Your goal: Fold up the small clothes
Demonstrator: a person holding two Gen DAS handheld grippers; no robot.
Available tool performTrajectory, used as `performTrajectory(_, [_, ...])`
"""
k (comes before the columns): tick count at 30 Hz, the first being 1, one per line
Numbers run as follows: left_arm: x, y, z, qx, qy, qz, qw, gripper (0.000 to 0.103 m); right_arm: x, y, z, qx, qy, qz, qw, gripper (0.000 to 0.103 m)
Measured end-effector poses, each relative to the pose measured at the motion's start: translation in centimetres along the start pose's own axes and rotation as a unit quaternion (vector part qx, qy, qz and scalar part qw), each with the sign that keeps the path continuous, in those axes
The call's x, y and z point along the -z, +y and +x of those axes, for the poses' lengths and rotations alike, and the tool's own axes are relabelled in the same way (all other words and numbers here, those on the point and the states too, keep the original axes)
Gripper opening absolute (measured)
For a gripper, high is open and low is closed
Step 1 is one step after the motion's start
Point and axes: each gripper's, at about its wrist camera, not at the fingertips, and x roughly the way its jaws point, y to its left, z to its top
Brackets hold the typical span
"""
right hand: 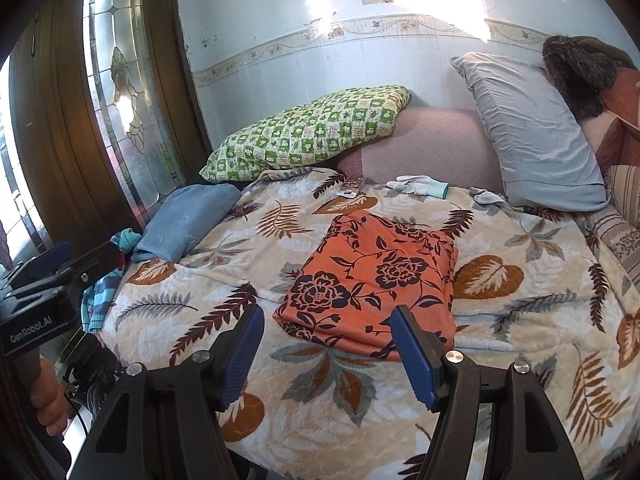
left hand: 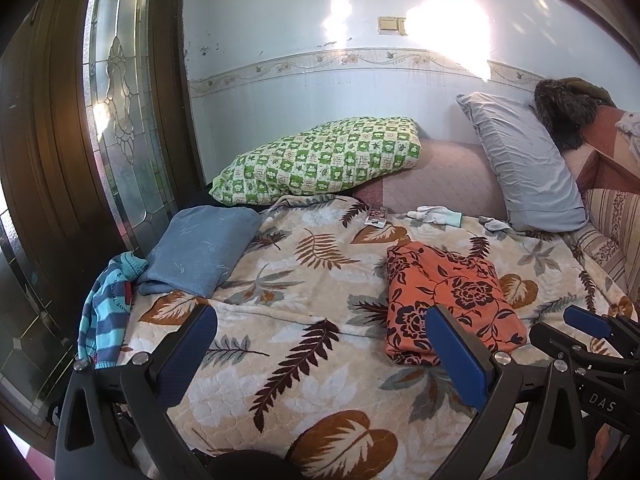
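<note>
Left gripper (left hand: 322, 322): jaws spread wide, nothing between them, held above the near part of the blanket (left hand: 280, 292). Right gripper (right hand: 328, 322): jaws also wide apart, empty, held just short of the near edge of the orange cloth (right hand: 376, 276).

Orange cloth: floral print, folded into a flat rectangle, lying on the leaf-print blanket. It is the landmark for the rest.

- Left of the orange cloth, at the blanket's edge: blue cloth (left hand: 200, 252), folded, flat.
- Further left, touching the blue cloth's near corner: striped garment (left hand: 108, 312), crumpled, hanging over the bed edge.
- Beyond the orange cloth, near the blanket's far edge: a small white-and-teal sock (left hand: 436, 215); to its right a smaller grey piece (left hand: 494, 224), too small to identify.
- Beyond and slightly left of the orange cloth: a small packet (left hand: 376, 216), flat on the blanket.
- Far left beyond it: green pillow (left hand: 320, 160) against the wall.
- Far right beyond it: grey pillow (left hand: 524, 160), leaning up.

Right wrist view shows the left gripper's body at the left edge, with a hand (right hand: 48, 396) on its handle.
</note>
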Motion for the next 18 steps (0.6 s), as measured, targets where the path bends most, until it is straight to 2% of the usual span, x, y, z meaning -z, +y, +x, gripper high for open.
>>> performTrajectory(18, [-0.9, -2.2, -3.3, 0.002, -0.019, 0.024, 0.9995, 0.103, -0.1, -2.0, -3.1, -0.003, -0.036, 0.023, 0.999, 0.069])
